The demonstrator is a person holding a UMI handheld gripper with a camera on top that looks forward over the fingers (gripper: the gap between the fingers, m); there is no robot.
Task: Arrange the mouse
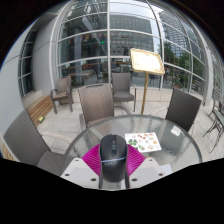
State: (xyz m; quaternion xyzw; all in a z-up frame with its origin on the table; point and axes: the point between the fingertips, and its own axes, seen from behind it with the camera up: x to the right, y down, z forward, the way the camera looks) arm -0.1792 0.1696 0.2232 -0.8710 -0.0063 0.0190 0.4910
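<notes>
A black computer mouse [112, 154] sits between my gripper's [112, 160] two fingers, its front pointing away from me. Both magenta pads [94, 158] press against its left and right sides, so the gripper is shut on it. The mouse is held over the near part of a round glass table [170, 150]. I cannot tell whether the mouse touches the glass.
A white card with coloured pictures [142, 140] lies on the glass just ahead and to the right of the mouse. Several wicker chairs [97, 102] stand around the table. A wooden lectern [146, 62] stands beyond, before a glass building front.
</notes>
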